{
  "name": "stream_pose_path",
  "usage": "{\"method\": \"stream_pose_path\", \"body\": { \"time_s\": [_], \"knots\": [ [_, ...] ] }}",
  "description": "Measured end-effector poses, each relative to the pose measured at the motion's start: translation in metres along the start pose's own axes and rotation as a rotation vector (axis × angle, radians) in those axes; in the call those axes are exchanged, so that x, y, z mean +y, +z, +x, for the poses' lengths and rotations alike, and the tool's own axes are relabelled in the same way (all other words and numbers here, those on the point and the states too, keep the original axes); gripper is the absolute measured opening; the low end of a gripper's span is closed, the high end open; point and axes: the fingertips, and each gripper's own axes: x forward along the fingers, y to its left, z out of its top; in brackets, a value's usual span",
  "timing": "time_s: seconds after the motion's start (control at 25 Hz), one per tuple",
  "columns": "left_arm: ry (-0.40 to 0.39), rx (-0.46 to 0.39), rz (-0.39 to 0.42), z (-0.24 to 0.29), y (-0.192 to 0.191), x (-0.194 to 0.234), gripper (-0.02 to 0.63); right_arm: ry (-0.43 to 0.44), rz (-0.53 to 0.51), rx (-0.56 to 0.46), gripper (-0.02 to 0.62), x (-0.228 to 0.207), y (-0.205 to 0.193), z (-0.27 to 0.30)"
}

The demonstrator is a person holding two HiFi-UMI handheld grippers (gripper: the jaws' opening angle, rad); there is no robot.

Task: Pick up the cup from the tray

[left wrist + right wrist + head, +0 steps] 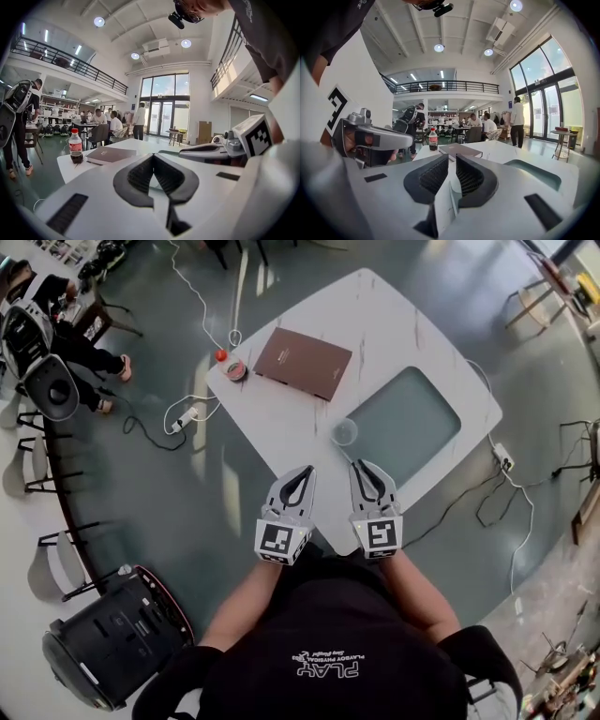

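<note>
Item 1, right hand-held gripper (357,465): mine, jaws clenched pad to pad with nothing between them. It hangs over the near edge of the worktop (281,432) and points toward the far side.

Item 2, left hand-held gripper (308,469): just beside the first, on its left. It is likewise clenched at the tips and empty.

Item 3, cup (344,432): clear and upright, near both sets of tips on their far side and closer to the right pair. It stands at the near left corner of the tray (412,423). I cannot tell from above whether its base sits wholly inside the rim.

Item 4, tray: grey-green, shallow, with rounded corners, on the right part of the worktop and otherwise bare.

Item 5, brown book (303,362): lying flat, farther off and to the left of the cup.

Item 6, bottle (221,355) with red cap, and a small dark cup (235,369) beside it: at the far left corner, well apart from the task's cup.

Step in hand, as I judge it: the approach, with no grasp begun.

Handling note: I should spread the right jaws wider than the cup before advancing. The pads should come level on either side of the wall, below the lip. A thin clear cup is likely to buckle or skid, so I should squeeze lightly and lift straight up, clear of the tray rim.
</note>
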Motion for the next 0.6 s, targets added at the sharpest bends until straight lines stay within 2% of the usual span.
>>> {"method": "stream_pose_path", "body": {
  "time_s": [0.08,0.28,0.4,0.6],
  "knots": [
    [-0.011,0.004,-0.001,0.005,-0.002,0.005,0.008,-0.016,0.004,0.017,0.099,-0.003,-0.005,0.009],
    [-0.045,0.024,0.01,0.007,-0.007,0.012,0.008,-0.043,0.02,0.076,0.183,-0.003,-0.026,0.027],
    [-0.053,0.028,0.012,0.008,-0.008,0.017,0.008,-0.067,0.026,0.117,0.259,-0.008,-0.04,0.041],
    [-0.052,0.034,0.005,0.006,-0.013,0.028,0.008,-0.085,0.054,0.192,0.284,-0.015,-0.062,0.066]
  ]
}}
